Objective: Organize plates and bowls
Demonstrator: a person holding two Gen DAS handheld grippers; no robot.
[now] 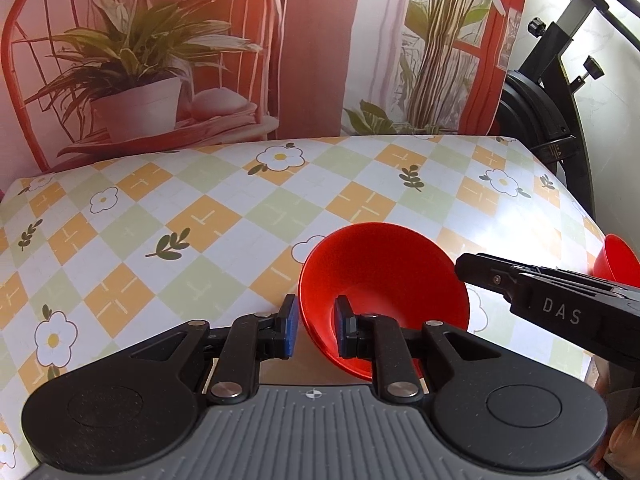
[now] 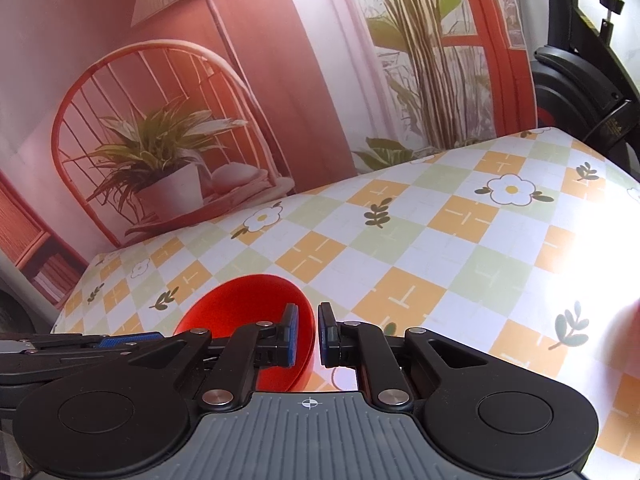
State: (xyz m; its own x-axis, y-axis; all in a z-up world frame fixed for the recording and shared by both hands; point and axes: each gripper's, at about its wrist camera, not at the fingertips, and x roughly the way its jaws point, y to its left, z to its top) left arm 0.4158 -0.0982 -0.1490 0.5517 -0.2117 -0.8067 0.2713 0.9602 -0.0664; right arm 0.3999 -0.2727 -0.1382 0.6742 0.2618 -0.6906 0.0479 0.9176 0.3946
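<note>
Behind the checkered counter (image 1: 200, 216) a plant backdrop is hanging. We are holding the red bowl (image 1: 380, 280) tilted above the near edge: the left gripper (image 1: 316, 332) is clenching its left rim, and the right gripper (image 2: 308, 334) is clenching its right rim.

Only one piece of lettering can be read — the pale capitals "DAS" on the black body of the right gripper (image 1: 460, 270), seen side-on at the right edge of the left wrist view. A small yellow-marked label sits on the black exercise machine (image 1: 554, 92) behind the table, in both views, but it is too small to read.
</note>
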